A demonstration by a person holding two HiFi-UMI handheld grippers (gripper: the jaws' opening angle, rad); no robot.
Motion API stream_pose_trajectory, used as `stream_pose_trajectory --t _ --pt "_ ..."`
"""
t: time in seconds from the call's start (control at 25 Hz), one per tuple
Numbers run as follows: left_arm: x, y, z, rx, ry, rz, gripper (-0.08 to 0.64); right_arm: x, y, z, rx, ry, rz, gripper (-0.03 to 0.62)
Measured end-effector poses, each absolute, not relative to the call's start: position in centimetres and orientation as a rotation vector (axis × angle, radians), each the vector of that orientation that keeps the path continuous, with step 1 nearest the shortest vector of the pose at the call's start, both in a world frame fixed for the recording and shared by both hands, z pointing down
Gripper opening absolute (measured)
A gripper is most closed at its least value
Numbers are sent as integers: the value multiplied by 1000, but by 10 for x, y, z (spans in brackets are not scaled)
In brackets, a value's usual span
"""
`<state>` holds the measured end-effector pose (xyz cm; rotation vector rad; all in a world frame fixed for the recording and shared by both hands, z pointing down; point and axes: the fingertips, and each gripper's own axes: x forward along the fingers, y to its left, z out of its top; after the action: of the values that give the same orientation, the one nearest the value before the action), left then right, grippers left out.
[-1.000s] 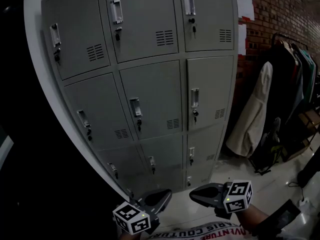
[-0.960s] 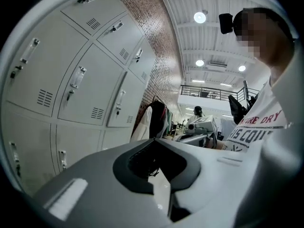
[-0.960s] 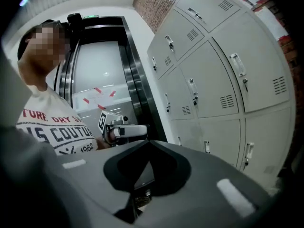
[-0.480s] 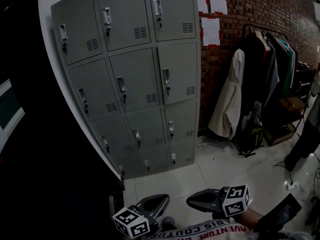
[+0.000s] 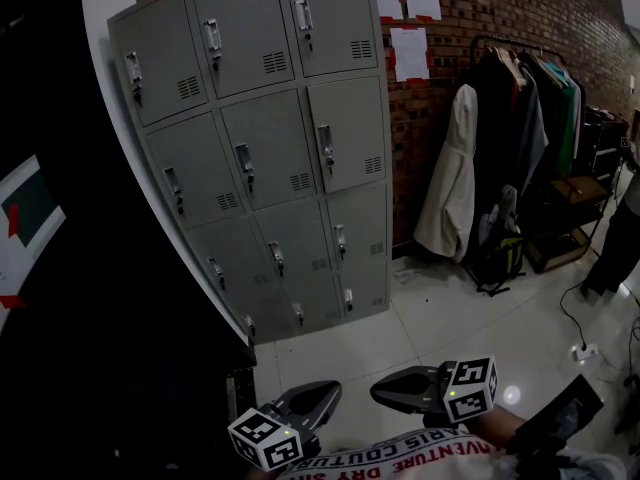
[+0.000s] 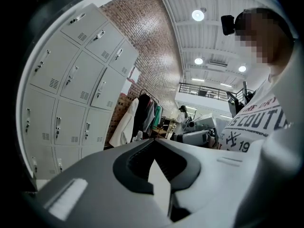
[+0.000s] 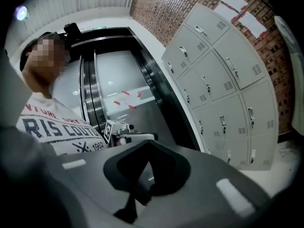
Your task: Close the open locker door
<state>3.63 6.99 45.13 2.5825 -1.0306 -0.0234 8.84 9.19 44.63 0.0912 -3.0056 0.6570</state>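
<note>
the lockers (image 5: 270,158) stand far left against a red brick wall (image 5: 470,8): a grey sheet-metal bank, three columns by four rows, with flat rectangular doors. each door has a small louvred vent, an upright pull handle and a key hanging under it. in the head view every door i can see sits flush with the frame, so i can't tell which one is meant to be open. the bank is well apart from both tools.

left tool (image 5: 330,392) and right tool (image 5: 382,388) sit near, low in the head view, just in front of a white printed shirt (image 5: 400,458). they're smooth grey plastic with dark inner pads. each has its tips pinched together, with nothing between them.

on the brick, white paper sheets (image 5: 408,53) hang right of the lockers. further right, a rack of coats (image 5: 520,138) has a pale one (image 5: 450,188) at its left end. the floor (image 5: 450,328) is glossy light tile with lamp glare on it. the right gripper view shows shiny metal sliding doors (image 7: 109,94) left of the lockers.
</note>
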Motion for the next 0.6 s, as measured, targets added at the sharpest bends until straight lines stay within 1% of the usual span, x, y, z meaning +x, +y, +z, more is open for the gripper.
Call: stream_pose_trajectory --t 0.6 --pt "29 85 457 2560 -1010 -32 5 77 99 453 128 -2984 630 -5"
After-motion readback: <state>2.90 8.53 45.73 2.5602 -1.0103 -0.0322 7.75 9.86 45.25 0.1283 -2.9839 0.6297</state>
